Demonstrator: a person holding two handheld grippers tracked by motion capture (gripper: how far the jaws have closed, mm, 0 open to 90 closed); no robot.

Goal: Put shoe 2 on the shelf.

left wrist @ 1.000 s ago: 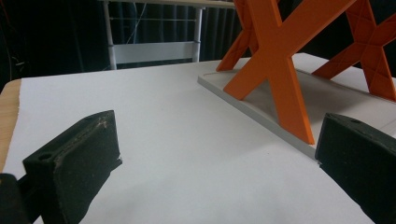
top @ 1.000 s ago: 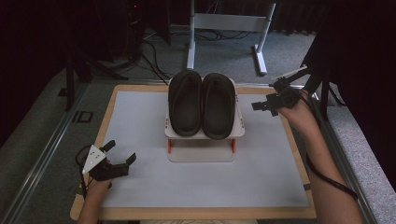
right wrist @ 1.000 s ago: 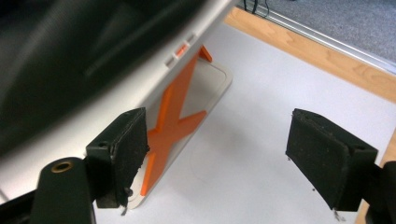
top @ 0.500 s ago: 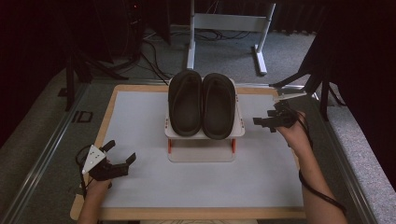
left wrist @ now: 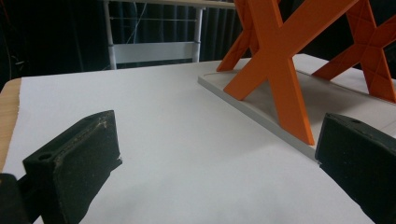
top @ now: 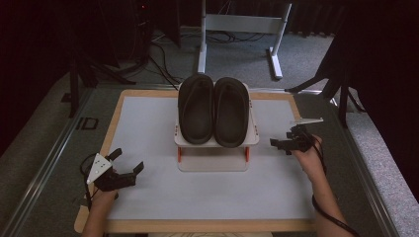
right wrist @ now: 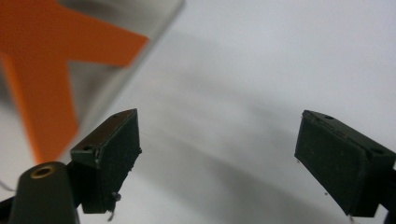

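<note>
A: Both grippers are sitting apart from the action. The left gripper point(top: 129, 172) is resting low on the white mat point(top: 148, 138), jaws spread, holding nothing.

B: And the right gripper point(top: 280, 144) is hovering just beside the rack point(top: 216, 143), jaws released too.

A: The pair of black sandals point(top: 215, 111) is lying side by side on the rack's top shelf, toes pointing away.

B: They're looking light, rubbery and bendy. I'd be pinching a side edge or the strap, not the flat sole.
</note>
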